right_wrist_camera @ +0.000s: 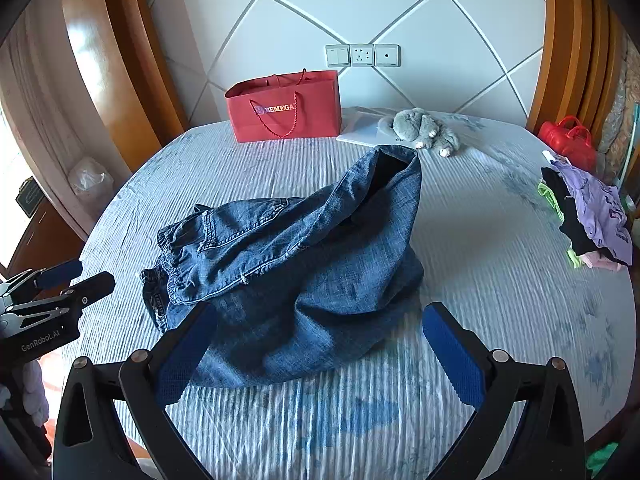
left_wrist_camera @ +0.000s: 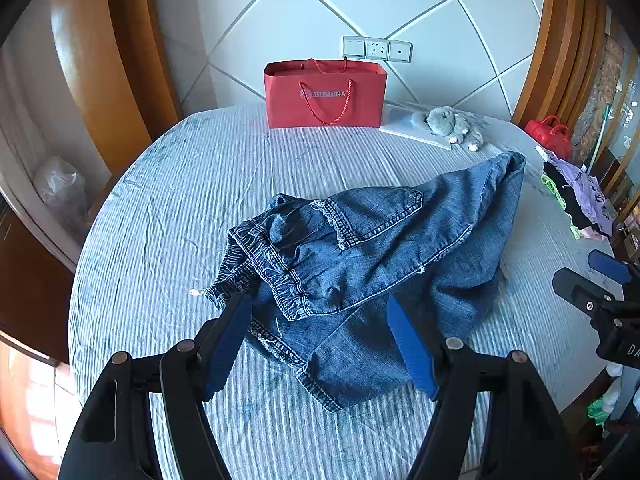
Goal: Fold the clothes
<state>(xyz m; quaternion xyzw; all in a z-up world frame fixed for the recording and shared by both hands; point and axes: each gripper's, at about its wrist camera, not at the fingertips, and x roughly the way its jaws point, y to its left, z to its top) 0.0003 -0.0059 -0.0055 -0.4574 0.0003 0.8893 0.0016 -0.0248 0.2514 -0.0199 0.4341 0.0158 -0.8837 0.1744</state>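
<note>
Crumpled blue denim jeans (left_wrist_camera: 360, 264) heaped on striped bedsheet (left_wrist_camera: 168, 208)

Faded denim jeans (left_wrist_camera: 360, 264), ribbed cotton bedsheet (left_wrist_camera: 180, 200), glossy wooden headboard frame (left_wrist_camera: 120, 80)

A red paper bag (left_wrist_camera: 325, 94) printed BEMEGA stands at the far edge of the striped bedsheet (left_wrist_camera: 168, 208), below three wall switch plates (left_wrist_camera: 376, 49). Just beside the bag, a grey plush toy (left_wrist_camera: 454, 123) lies on a white book (left_wrist_camera: 416, 130). A red handbag (right_wrist_camera: 568, 140) sits off the bed's right side.
</note>
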